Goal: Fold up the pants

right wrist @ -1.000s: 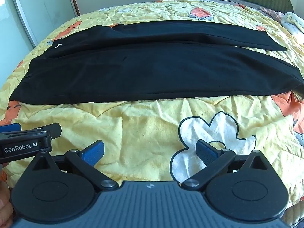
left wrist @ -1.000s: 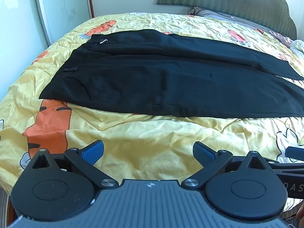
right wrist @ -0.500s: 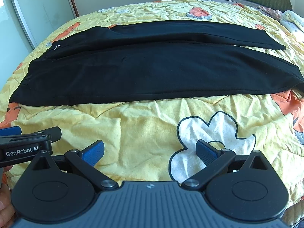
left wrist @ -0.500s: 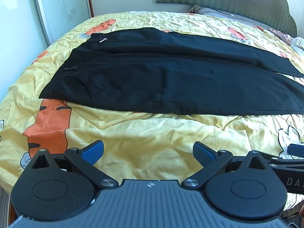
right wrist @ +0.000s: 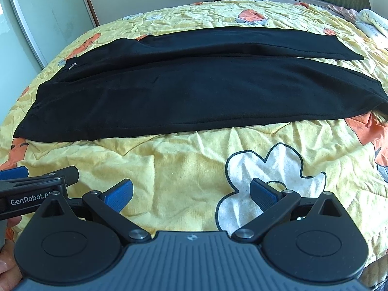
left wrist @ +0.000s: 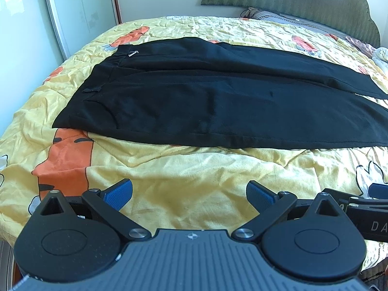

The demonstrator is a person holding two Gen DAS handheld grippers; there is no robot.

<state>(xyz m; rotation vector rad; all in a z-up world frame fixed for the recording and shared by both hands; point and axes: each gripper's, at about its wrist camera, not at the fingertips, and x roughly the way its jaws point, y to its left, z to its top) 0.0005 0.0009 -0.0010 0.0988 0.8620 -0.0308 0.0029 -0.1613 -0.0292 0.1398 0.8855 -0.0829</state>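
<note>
the black pants lie flat and unfolded ahead of both grippers, smooth matte cloth, waistband to the left, two long legs running right across a crinkled yellow quilted bedspread. the left gripper and right gripper hover spread wide above bare quilt, ribbed blue pads holding nothing. a scalloped green headboard stands beyond.
</note>
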